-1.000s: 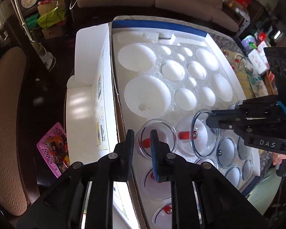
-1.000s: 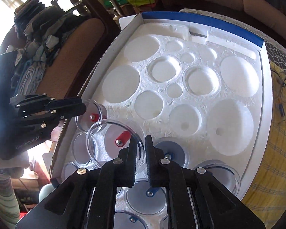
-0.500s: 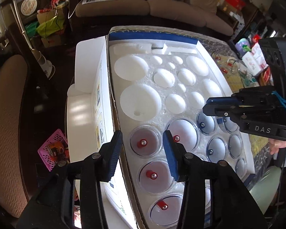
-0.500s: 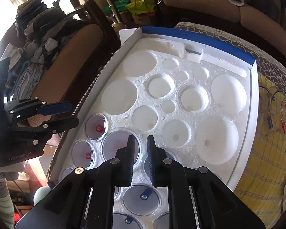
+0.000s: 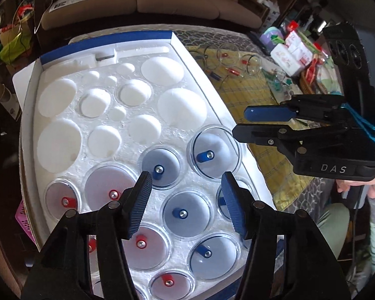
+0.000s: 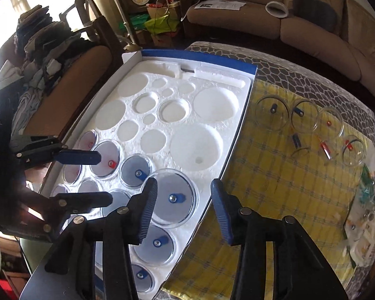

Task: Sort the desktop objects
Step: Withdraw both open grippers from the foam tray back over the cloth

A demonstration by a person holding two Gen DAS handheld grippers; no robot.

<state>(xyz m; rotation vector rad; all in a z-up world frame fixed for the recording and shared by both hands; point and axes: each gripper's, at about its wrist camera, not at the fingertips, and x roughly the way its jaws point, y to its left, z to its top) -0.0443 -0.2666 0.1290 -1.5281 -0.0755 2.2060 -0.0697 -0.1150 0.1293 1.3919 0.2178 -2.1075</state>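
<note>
Left wrist view: the left gripper (image 5: 186, 200) is hanging with fingers spread wide and empty above the foam tray (image 5: 70, 115), over a blue-knobbed cup (image 5: 186, 213) seated in its near half.

Right wrist view: the right gripper (image 6: 183, 211) is also gaping, empty, over the tray's near right edge, while loose cups (image 6: 305, 118) are lying on the yellow cloth (image 6: 262, 187) far right

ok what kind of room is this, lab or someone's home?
Most likely a home living room. A brown sofa runs along the back, a yellow checked cloth covers the table, and a padded chair heaped with clothes sits beside the foam tray.
</note>
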